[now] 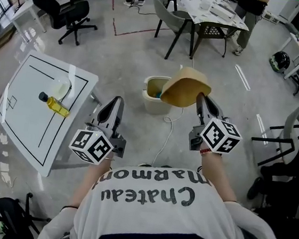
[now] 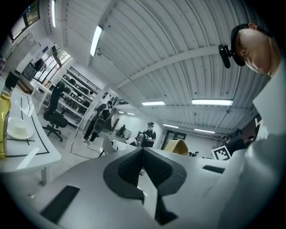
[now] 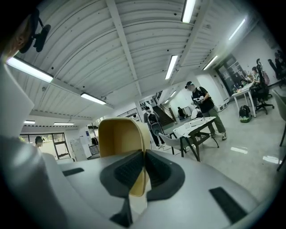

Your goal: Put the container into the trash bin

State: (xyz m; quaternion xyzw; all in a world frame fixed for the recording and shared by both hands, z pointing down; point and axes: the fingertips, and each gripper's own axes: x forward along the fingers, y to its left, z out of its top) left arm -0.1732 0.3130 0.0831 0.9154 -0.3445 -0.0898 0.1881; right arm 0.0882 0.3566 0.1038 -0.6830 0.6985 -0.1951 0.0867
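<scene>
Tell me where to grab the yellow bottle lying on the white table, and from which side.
Grip the yellow bottle across mid-body, coming down from above, claw crosswise to its length. It lies on its side on the white table, both long flanks exposed; the black cap end is narrower and close to a whitish bowl.

There are two grippers, the left gripper [image 1: 117,102] and the right gripper [image 1: 200,97], one tan container [image 1: 185,85], one trash bin [image 1: 153,106], and one yellow bottle [image 1: 57,106] and one white bowl [image 1: 60,87] on one white tabletop [image 1: 25,121].
</scene>
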